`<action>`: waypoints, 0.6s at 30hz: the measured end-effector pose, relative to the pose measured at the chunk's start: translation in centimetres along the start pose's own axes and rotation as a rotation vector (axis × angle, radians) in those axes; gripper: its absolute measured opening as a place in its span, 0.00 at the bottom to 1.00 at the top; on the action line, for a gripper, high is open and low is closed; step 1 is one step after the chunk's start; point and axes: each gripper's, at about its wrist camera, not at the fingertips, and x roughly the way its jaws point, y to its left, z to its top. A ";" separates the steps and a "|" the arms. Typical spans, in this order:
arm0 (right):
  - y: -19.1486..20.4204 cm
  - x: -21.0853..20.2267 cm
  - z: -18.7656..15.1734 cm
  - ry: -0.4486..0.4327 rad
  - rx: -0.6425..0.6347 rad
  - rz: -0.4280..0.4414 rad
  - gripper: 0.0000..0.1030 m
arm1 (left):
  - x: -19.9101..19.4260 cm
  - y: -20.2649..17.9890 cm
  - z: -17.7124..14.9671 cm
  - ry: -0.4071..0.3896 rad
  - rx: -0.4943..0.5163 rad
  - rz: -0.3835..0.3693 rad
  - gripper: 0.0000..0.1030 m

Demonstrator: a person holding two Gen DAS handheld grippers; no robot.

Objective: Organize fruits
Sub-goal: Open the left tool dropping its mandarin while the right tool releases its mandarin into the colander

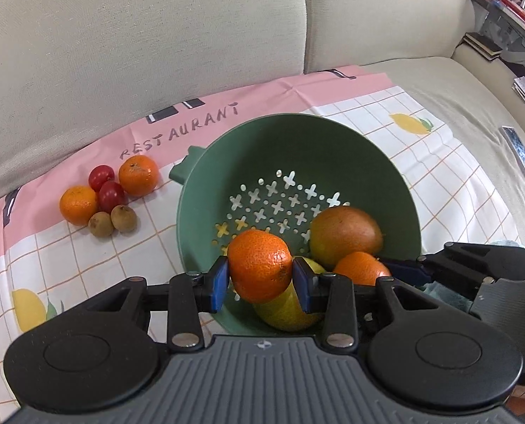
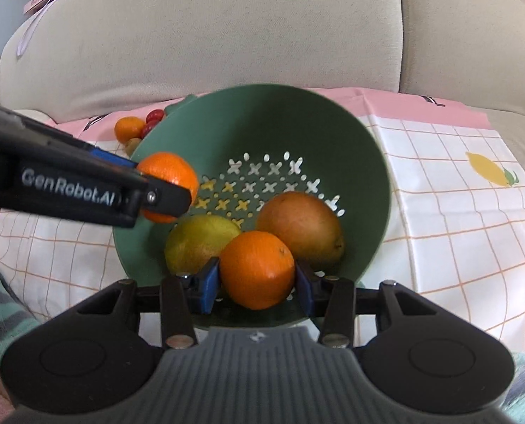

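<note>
My left hand-held gripper (image 1: 260,275) is clamped on a mandarin (image 1: 259,265), blue pads pressed to both its sides, holding it above the near-left part of the green colander (image 1: 227,148). My right hand-held gripper (image 2: 257,275) is likewise closed on an orange (image 2: 257,269), held over the colander's near rim. Below them, in the colander, lie a lemon (image 2: 198,243) and a mango (image 2: 299,224), touching each other. I judge this to be the carrying step, though I cannot tell whether the fruit is going in or coming out; either way the next move calls for separating the two grippers, since they sit close together over the same bowl and could knock. On the checked cloth (image 1: 439,183), to the left of the colander, a small pile (image 1: 103,199) of mandarins, cherry tomatoes and brown fruits sits well apart from it. The cloth right of the colander offers open room; the sofa back (image 1: 156,35) closes off the far side.
</note>
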 end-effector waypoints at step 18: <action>0.3 -0.1 -0.2 -0.023 -0.015 -0.018 0.46 | 0.6 -0.2 -0.6 0.030 0.022 0.037 0.44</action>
